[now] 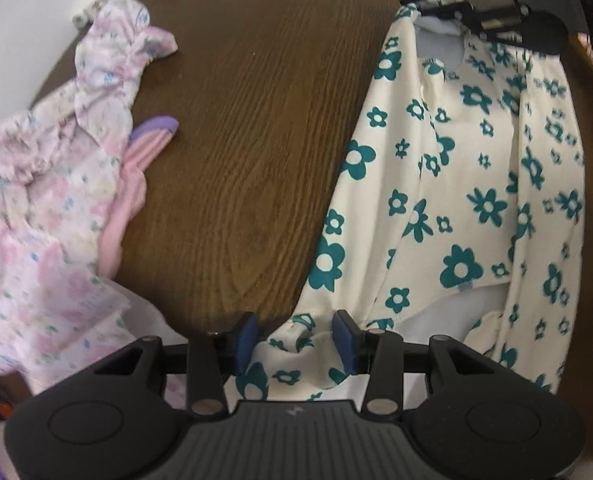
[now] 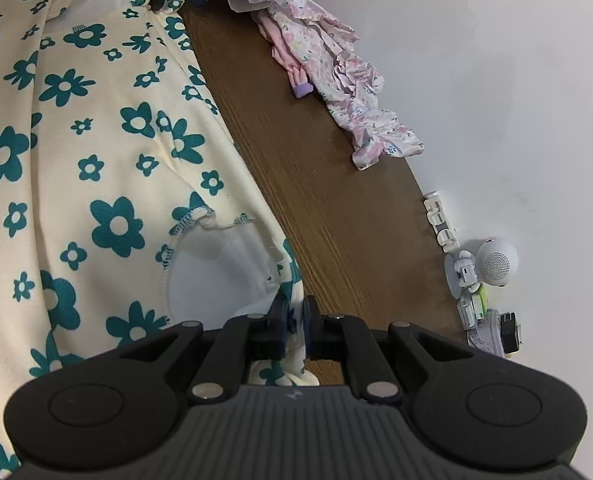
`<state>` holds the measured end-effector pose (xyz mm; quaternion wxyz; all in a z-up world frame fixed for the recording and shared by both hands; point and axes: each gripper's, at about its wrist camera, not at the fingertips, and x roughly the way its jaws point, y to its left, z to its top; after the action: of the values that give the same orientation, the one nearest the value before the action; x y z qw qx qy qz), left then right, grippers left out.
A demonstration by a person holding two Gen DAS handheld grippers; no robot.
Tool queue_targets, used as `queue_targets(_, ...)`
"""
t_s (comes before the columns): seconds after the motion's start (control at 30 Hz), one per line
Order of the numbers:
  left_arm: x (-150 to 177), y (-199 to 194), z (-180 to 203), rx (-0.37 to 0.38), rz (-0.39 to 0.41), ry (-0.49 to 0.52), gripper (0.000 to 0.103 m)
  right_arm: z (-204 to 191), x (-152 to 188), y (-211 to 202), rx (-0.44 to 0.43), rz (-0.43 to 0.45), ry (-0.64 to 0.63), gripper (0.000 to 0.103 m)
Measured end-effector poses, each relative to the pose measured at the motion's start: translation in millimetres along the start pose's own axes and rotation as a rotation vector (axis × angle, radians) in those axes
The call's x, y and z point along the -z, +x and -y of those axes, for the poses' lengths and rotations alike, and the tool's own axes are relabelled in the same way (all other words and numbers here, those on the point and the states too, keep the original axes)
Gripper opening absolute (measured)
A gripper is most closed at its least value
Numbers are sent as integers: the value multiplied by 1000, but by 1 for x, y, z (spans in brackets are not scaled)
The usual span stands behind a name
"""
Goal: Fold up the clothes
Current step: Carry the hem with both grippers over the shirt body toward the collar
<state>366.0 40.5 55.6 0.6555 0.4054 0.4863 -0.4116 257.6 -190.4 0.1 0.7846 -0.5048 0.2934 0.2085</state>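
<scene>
Right wrist view: right gripper pinches floral dress edge; left gripper jaws wide, straddling hem. Dress spread on table, fold incomplete. Pink garments heaped, unfolded.

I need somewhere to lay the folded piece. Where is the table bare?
A bare strip of wooden table runs between the cream green-flower garment and the pink floral clothes. The wall edge by the small speaker is cluttered.
</scene>
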Motion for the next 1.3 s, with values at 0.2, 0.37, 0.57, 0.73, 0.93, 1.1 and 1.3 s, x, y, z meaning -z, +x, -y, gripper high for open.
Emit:
queue_targets(0.2,15,-11,18,-106,120,-21,10,2,0,1,-3,-4,17,7)
queue_targets(0.37,25,-22,39,-241,230,-20,8,4,0,2,3,-1,24,7)
queue_targets(0.57,26,-21,50,-297,212,-15,9,3,0,1,13,4,18,7)
queue_targets(0.73,15,-21,37,-228,143,-50,19,1,-2,1,16,7,7,7)
queue_targets(0.93,-8,-7,14,-152,-2,-54,41,4,-3,0,6,14,1,7)
queue_targets(1.1,-20,-3,-2,-32,-74,-89,15,7,-1,2,-10,26,-4,7)
queue_targets(1.3,-4,-8,7,-107,25,-102,6,9,2,4,-22,40,16,7)
